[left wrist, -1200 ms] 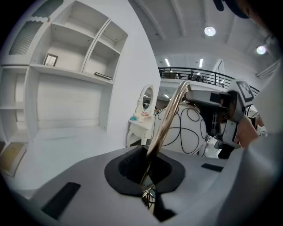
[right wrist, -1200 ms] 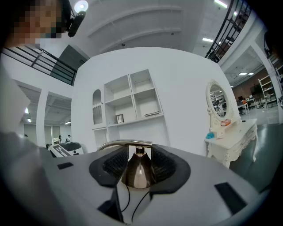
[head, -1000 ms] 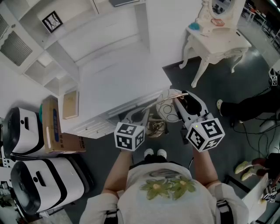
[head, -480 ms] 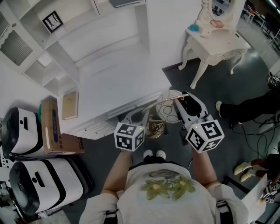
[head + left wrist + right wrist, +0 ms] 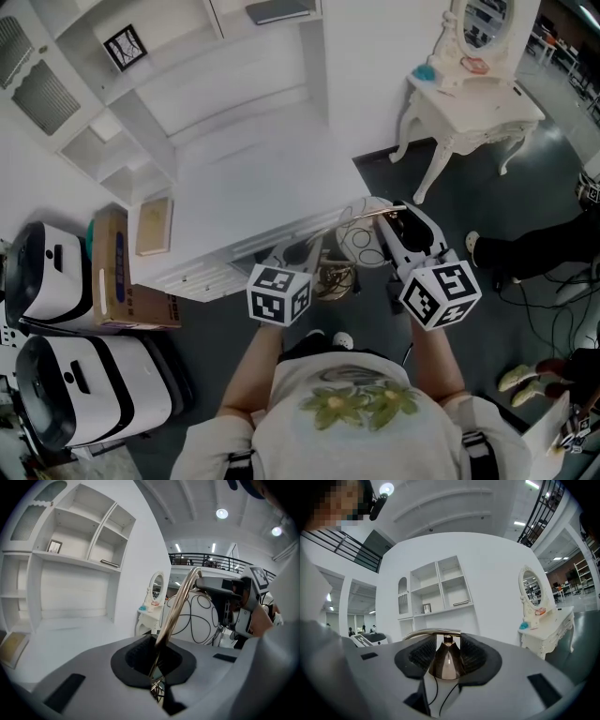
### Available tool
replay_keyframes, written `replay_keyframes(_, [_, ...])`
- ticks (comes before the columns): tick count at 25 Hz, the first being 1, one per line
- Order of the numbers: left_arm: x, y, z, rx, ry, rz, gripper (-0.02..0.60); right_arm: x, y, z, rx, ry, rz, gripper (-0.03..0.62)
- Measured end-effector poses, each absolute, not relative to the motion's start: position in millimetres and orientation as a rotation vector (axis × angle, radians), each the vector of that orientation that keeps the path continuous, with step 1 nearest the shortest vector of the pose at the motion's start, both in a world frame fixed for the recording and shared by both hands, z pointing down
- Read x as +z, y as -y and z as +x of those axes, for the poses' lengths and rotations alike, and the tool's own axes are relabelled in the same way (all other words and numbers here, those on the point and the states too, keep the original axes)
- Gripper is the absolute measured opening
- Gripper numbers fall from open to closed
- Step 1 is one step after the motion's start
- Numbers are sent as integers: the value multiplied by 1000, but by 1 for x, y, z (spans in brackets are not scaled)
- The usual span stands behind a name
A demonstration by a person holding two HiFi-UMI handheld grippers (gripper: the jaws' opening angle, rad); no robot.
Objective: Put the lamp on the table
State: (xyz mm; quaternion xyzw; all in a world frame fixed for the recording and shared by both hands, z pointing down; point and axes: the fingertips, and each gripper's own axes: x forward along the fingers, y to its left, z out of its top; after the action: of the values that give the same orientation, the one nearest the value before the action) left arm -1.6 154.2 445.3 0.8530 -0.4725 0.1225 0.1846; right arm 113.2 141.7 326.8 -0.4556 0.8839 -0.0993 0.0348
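Only your feet have shifted; left claw [image 5: 157, 658] stays pinched on the lamp's [image 5: 354, 239] stem, right claw [image 5: 447, 656] clamps its brass cap, just off the counter's [image 5: 253, 178] front edge. Carry it forward level, base down first.

The lamp [image 5: 360, 233] has a stem [image 5: 177, 609] of polished brass-coloured metal, smooth and glossy. Its cone [image 5: 446, 663] is darker bronze metal, mirror-bright. The shade [image 5: 199, 620] looks matt white, crossed by thin black wire. The left gripper [image 5: 156, 665] and right gripper [image 5: 446, 654] are matt grey plastic with ribbed black pads [image 5: 423, 654]. The bench [image 5: 253, 178] is smooth, painted white. The box [image 5: 141, 307] at left is brown cardboard.
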Motion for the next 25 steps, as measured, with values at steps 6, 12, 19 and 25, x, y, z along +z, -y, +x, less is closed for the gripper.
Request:
replay_keyframes(6, [446,-147,-4,314,1371,2382,26,326,-133,109,-284,-2746,-1369,175])
replay_keyframes(12, [455,-129,-8,316,1347,2367,26,334,-111,104,-305,-2754,-1381,175])
replay_keyframes(19, [466,-90,-15,332,1311,2361,26,344,-74,96,-330,-2748,-1418,175])
replay_keyframes(25, [468,-49,-27,340,1282,2372,26,346,-34,84,-339,-2732,-1444,175])
